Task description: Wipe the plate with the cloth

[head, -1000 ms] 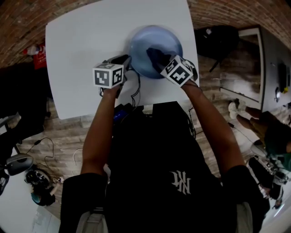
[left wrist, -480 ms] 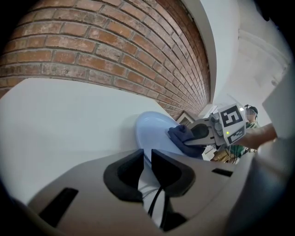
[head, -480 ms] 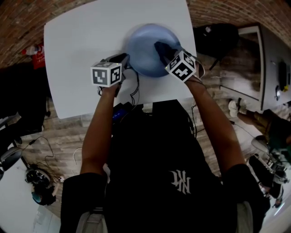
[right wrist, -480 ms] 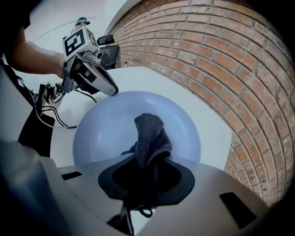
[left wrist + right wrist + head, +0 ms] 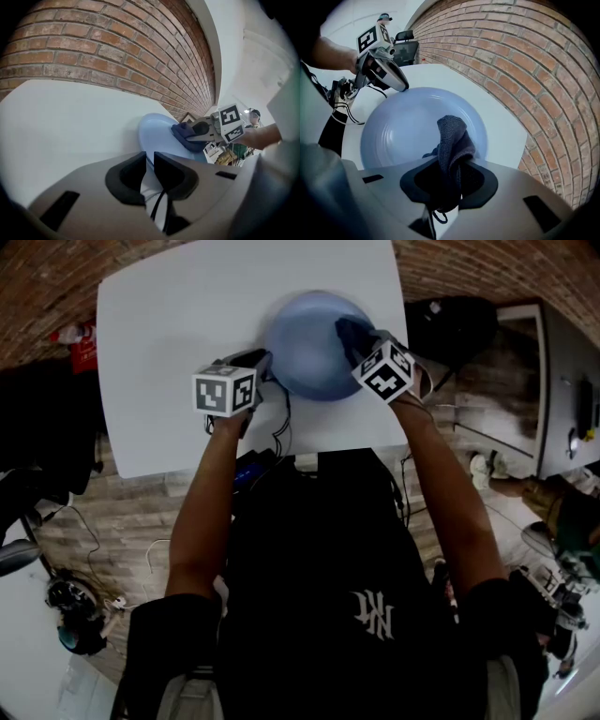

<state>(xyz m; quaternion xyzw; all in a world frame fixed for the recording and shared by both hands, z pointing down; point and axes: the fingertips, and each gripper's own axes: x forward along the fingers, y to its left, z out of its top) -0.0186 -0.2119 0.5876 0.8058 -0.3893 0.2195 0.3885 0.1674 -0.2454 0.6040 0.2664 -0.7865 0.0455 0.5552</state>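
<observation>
While the right gripper (image 5: 451, 171) is pinching the dark cloth (image 5: 452, 136) tight between its jaws over the right side of the blue plate (image 5: 401, 133), the plate's bare face is lying leftward of it, toward the left gripper (image 5: 149, 160), which is clamping the opposite rim on the white table (image 5: 169, 334).

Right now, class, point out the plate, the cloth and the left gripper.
plate (image 5: 403, 133): right gripper view, bare middle of its well.
cloth (image 5: 452, 133): right gripper view, the fold above the jaws.
left gripper (image 5: 149, 158): left gripper view, midway between its fingertips.
</observation>
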